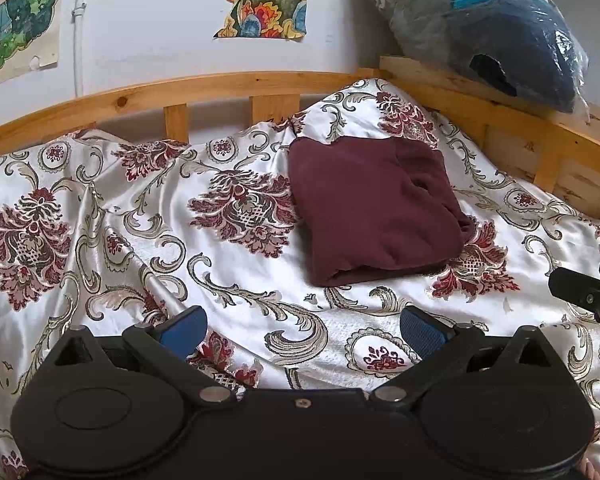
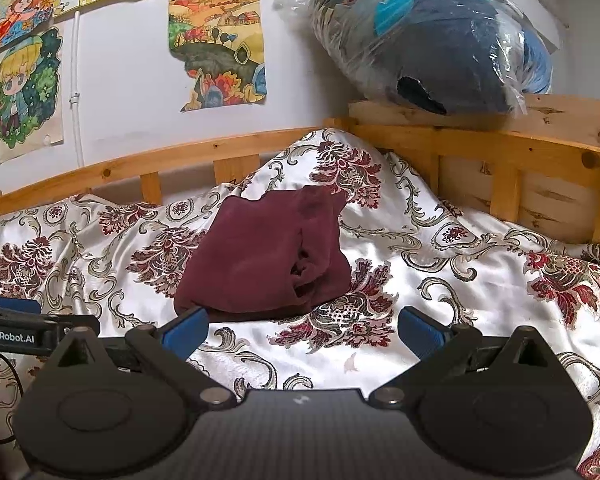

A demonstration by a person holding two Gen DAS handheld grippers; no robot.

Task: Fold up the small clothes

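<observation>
A dark maroon garment (image 1: 374, 208) lies folded into a thick rectangle on the floral satin bedspread (image 1: 140, 248), toward the back right of the bed. In the right wrist view the same maroon garment (image 2: 266, 254) sits just beyond my fingertips, near the left blue pad. My left gripper (image 1: 302, 328) is open, nothing between its blue pads, a short way in front of the garment. My right gripper (image 2: 302, 330) is open too and holds nothing. The right gripper (image 1: 588, 292) shows at the right edge of the left wrist view; the left gripper (image 2: 24, 320) shows at the left edge of the right wrist view.
A wooden bed rail (image 1: 228, 88) runs along the back and the right side (image 2: 500, 144). A plastic bag of dark and blue clothes (image 2: 432, 40) rests on the rail's corner. Drawings (image 2: 220, 48) hang on the wall. The bedspread is wrinkled and bunched up behind the garment.
</observation>
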